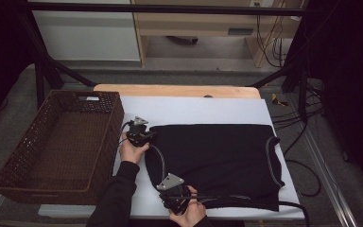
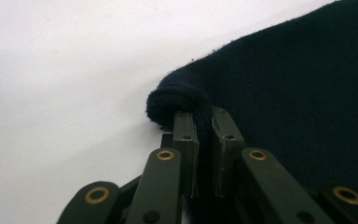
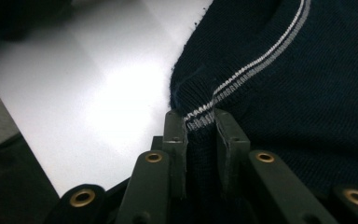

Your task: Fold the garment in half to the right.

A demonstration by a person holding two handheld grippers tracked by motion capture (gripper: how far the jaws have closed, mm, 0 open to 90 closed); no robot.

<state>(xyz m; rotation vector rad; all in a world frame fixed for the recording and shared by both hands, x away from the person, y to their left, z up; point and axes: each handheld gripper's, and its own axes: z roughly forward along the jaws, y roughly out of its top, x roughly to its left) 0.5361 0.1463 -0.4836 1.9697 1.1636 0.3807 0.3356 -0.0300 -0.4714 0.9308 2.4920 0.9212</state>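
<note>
Black sweater (image 1: 217, 161) flat | L jaws pinch plain corner | R jaws pinch striped hem (image 3: 242, 77), gripper views

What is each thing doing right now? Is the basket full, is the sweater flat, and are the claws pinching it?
Dark sweater: lying spread out on the white table cover, pinched at two spots on its left edge.
Left claw: shut on a bunched bit of the sweater's edge.
Right claw: shut on the sweater's striped edge.
Wicker basket: empty, standing upright to the left of the sweater.
</note>
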